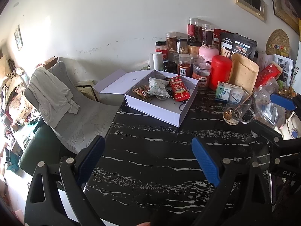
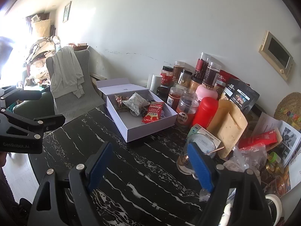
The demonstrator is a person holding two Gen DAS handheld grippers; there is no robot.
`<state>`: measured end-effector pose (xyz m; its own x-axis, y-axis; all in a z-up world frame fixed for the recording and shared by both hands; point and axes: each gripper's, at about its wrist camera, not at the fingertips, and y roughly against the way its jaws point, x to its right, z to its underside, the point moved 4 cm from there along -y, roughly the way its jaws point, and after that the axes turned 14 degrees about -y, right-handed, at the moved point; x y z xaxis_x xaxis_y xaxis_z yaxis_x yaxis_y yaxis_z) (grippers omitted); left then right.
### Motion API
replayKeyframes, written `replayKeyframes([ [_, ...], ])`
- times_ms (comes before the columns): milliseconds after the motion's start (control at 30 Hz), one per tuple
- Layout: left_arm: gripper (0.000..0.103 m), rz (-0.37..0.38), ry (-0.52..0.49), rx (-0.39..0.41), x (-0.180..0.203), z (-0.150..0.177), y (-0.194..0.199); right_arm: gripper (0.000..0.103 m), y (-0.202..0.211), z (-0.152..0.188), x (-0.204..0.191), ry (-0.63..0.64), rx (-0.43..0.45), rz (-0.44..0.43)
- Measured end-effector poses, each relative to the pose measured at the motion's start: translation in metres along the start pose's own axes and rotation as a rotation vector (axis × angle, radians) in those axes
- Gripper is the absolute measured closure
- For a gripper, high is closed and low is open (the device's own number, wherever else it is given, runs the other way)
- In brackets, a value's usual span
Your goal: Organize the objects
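A: Both grippers hung over the black marble table (image 1: 150,150), the left gripper (image 1: 148,158) and the right gripper (image 2: 148,162) each spread wide with nothing between the pads.

B: And the white box (image 1: 160,111)?

A: Lid open, snack packets (image 1: 177,90) inside. Right of the box stood a glass mug (image 1: 237,109) with a spoon; a careless reach toward the jars (image 1: 202,73) behind the box might have tipped it.

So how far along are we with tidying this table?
Early. The white box is open and already holds a few snack packets. Nothing is in hand: the left gripper and right gripper are both open and empty above the black table. Still out are the jars, the pouches and the glass mug.
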<state>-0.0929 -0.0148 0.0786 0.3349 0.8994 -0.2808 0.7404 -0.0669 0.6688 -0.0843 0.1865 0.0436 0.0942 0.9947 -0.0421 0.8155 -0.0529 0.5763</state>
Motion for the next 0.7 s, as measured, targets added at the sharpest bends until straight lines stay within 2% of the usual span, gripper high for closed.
replayKeyframes([
  [700,0.010,0.030,0.002,-0.048,0.006,0.013,-0.019,0.021,-0.005,0.009,0.001,-0.014,-0.020,0.017],
])
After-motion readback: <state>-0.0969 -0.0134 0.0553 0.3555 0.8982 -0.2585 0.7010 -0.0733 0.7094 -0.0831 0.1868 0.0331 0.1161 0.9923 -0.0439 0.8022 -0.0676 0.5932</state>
